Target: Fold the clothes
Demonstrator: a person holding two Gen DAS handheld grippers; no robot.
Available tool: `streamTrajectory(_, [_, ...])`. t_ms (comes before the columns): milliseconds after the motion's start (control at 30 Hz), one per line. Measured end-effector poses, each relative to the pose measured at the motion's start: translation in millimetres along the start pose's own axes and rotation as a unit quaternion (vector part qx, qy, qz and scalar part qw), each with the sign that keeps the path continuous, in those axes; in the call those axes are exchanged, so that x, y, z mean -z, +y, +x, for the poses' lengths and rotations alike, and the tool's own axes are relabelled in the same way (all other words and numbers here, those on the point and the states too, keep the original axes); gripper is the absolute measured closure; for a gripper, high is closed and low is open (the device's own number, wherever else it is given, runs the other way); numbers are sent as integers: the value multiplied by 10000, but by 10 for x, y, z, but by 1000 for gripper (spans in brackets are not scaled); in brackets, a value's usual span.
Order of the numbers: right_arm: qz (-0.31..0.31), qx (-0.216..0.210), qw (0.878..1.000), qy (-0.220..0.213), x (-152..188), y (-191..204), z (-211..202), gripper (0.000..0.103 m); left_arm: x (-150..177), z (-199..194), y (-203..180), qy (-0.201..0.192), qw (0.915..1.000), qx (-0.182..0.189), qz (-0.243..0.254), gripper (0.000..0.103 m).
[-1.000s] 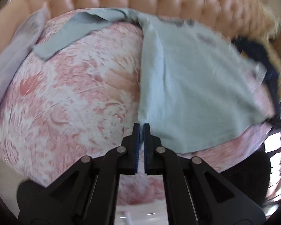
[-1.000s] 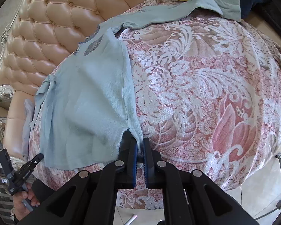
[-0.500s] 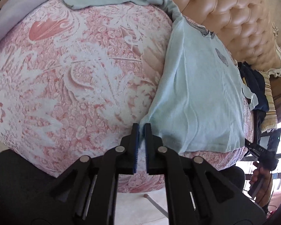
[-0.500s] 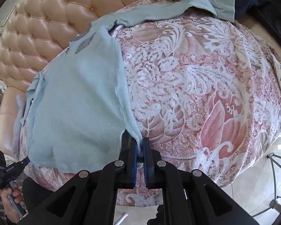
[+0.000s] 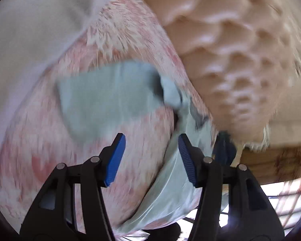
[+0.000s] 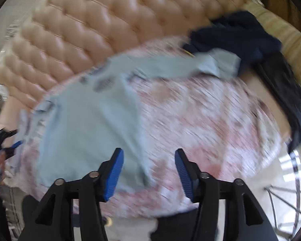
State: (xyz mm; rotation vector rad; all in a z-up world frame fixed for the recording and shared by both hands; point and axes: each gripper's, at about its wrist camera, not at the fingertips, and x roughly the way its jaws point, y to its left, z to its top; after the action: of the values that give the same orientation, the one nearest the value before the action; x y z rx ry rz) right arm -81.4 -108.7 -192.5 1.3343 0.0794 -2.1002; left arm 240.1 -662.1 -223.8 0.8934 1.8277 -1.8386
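Both claws released since earlier; your left claw (image 5: pixel 151 156) and right claw (image 6: pixel 148 170) gape wide, empty; pale blue long-sleeved shirt (image 6: pixel 86 124) flat on pink floral bedspread (image 6: pixel 200 128).

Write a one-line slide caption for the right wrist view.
Open right gripper above a light blue long-sleeved top spread on the pink floral bedspread, dark clothes beyond.

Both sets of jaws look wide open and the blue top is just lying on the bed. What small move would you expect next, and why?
Probably the left gripper moves forward to pinch the sleeve spread out ahead of it. Both the left gripper and the right gripper are open and hold nothing, and the light blue top lies flat on the floral bedcover with both sleeves unfolded. The frames are blurred.
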Motion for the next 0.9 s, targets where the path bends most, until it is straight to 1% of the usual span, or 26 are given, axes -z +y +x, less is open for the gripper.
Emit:
streamTrajectory(33, [-112,-225,9997,-37,-84,164,57,30,-150,63,7,146,9993,159,-315,46])
streamTrajectory(67, [-208,-455,9987,17,-149,334,162,30,-295,127,15,299,9970,341,-631,46])
streamTrajectory(167, [-523,-1067,9926,260,-259,886,596,30,-562,306,-28,475,9903,360,-1251,46])
streamTrajectory(267, [-712,-1327,9871,551,-253,1289,997,30,-724,490,-14,548,9842,223,-1666,46])
streamTrajectory(300, [-714,-1363,9859,653,-228,1375,1126,30,-757,565,-6,587,9821,183,-1781,46])
streamTrajectory(367, [-774,-1444,9830,828,-151,1512,1361,30,-796,660,8,527,9795,-15,-1945,46])
streamTrajectory(400, [-799,-1485,9815,902,-98,1579,1444,30,-815,706,15,493,9780,-117,-2025,47])
streamTrajectory(433, [-819,-1524,9801,970,-40,1647,1511,30,-834,752,23,460,9763,-219,-2104,51])
streamTrajectory(467, [-857,-1602,9781,1019,28,1715,1551,30,-854,806,-14,445,9770,-337,-2057,54])
streamTrajectory(500, [-905,-1702,9755,1056,100,1784,1577,30,-877,856,-81,437,9792,-525,-1912,69])
streamTrajectory(533, [-952,-1801,9729,1094,172,1852,1603,30,-901,905,-150,429,9809,-719,-1757,98])
streamTrajectory(567, [-977,-1876,9707,1139,225,1931,1628,30,-925,954,-220,421,9820,-912,-1601,102])
streamTrajectory(600, [-1003,-1970,9679,1196,282,2007,1656,30,-947,969,-327,368,9848,-1089,-1302,102])
streamTrajectory(633, [-1035,-2080,9645,1258,345,2080,1684,30,-970,971,-547,285,9878,-1344,-737,102])
streamTrajectory(667, [-1082,-2141,9619,1311,397,2142,1698,30,-961,946,-776,148,9873,-1577,-126,102])
streamTrajectory(700, [-1178,-2130,9600,1382,454,2206,1724,30,-950,919,-1004,4,9824,-1801,487,101])
streamTrajectory(733, [-1293,-2093,9581,1464,518,2273,1760,30,-890,858,-1331,-262,9672,-2109,1389,101])
streamTrajectory(767, [-1384,-2040,9566,1554,566,2335,1807,30,-842,827,-1512,-422,9528,-2284,1957,101])
streamTrajectory(800, [-1435,-2005,9553,1629,608,2365,1847,30,-724,795,-1765,-661,9228,-2449,2899,101])
streamTrajectory(833, [-1471,-1984,9541,1695,652,2380,1879,30,-554,785,-1968,-957,8731,-2707,3940,100])
streamTrajectory(867, [-1480,-1957,9537,1743,685,2380,1906,30,-424,799,-2011,-1090,8306,-2995,4567,100])
streamTrajectory(900, [-1474,-1926,9537,1780,712,2373,1930,30,-299,816,-2037,-1199,7848,-3270,5125,100])
